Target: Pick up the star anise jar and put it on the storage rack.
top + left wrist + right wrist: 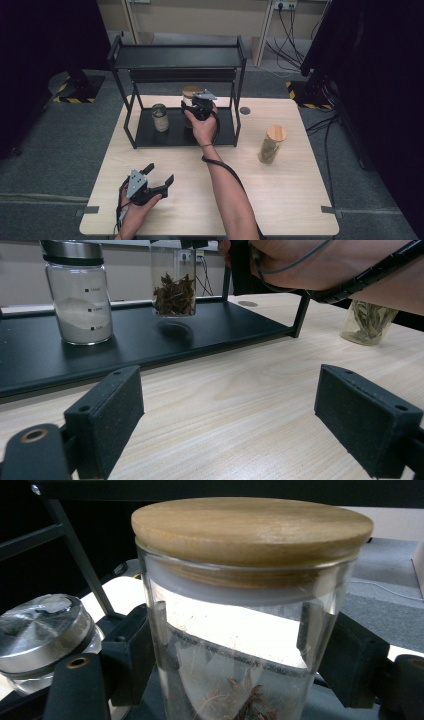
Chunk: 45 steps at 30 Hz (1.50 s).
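Jaws of the right gripper (240,665) clamp the wooden-lidded jar (250,625) between them; left gripper (230,435) gapes, holding nothing.

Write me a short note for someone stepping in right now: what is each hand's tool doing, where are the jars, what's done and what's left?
Right tool: shut on the wooden-lidded jar of star anise, held just above the black rack's lower shelf.
Left tool: open, holding nothing, low over the table near its front edge.
Metal-lidded jar of white powder: standing on the lower shelf.
Second wooden-lidded jar of dried leaves: on the table, right of the rack.
Left, probably: set the held jar down, then shelve the one on the table.
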Available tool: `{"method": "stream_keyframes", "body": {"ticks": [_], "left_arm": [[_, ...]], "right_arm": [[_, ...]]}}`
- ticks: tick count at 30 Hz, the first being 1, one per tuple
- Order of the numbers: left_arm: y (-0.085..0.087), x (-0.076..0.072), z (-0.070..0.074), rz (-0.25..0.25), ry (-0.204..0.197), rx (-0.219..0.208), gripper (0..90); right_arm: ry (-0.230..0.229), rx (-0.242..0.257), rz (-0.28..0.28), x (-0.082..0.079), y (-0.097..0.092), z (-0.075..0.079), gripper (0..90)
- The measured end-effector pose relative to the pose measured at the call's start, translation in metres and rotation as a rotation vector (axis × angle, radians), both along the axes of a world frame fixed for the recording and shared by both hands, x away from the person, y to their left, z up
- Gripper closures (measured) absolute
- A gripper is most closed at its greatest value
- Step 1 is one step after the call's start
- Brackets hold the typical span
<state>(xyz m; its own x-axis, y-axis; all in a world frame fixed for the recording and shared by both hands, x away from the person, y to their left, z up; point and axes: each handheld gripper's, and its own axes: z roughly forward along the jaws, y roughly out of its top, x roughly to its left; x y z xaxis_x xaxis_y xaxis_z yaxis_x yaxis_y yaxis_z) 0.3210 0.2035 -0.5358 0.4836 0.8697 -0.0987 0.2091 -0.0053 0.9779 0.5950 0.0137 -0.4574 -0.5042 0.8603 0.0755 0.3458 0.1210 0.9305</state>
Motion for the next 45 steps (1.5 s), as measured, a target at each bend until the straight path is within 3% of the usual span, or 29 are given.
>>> {"method": "stream_keyframes", "body": {"ticks": [25,45], "left_arm": [[0.000,0.000,0.000,0.000,0.000,0.001,12.2],[-0.001,0.000,0.000,0.001,-0.003,0.005,12.3]], "right_arm": [[-0.003,-0.009,-0.012,0.003,0.000,-0.008,25.5],[-0.005,-0.006,0.001,-0.007,0.004,-0.015,22.9]]}}
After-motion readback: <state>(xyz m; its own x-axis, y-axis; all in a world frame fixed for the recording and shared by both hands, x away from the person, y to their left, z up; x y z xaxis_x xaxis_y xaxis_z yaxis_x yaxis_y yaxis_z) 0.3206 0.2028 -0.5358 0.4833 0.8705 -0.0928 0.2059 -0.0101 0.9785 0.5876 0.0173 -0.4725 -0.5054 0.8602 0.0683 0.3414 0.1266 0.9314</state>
